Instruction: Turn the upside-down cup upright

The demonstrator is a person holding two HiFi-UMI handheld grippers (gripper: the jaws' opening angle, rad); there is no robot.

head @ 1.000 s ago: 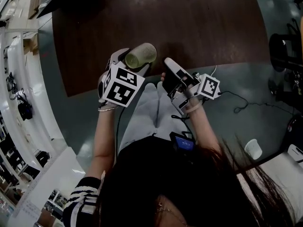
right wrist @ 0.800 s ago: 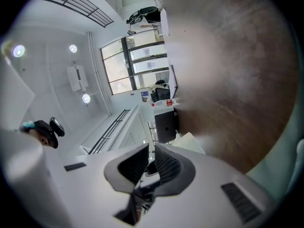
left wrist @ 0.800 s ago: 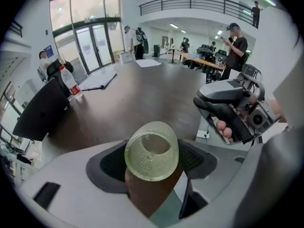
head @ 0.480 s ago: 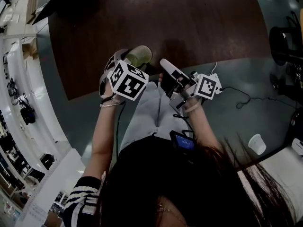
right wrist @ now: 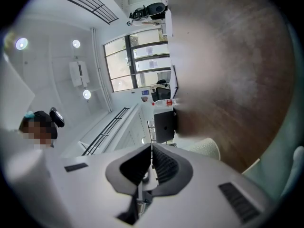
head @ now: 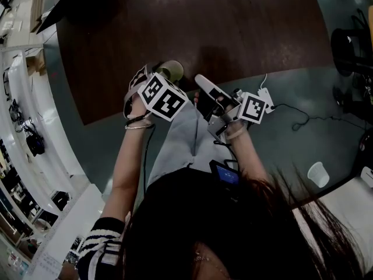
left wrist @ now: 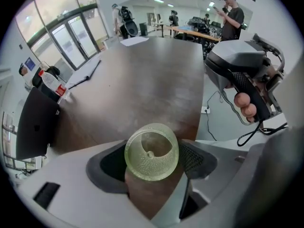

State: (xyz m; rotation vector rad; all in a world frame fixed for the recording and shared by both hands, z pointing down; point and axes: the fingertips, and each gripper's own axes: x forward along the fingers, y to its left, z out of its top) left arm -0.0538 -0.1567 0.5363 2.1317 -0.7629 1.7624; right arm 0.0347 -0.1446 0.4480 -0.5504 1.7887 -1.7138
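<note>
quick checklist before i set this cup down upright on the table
1. Grip on cup: ok. The cup sits between both pads of the left gripper.
2. Cup upright: not ok. Its mouth faces back at the left gripper's camera, so it points along the jaws, not up.
3. Landing spot: ok. Bare table shows ahead of the cup.
4. Right gripper out of the way: ok. The right gripper is shut, empty and apart from the cup.
5. Cup's height above the table: cannot tell.
</note>
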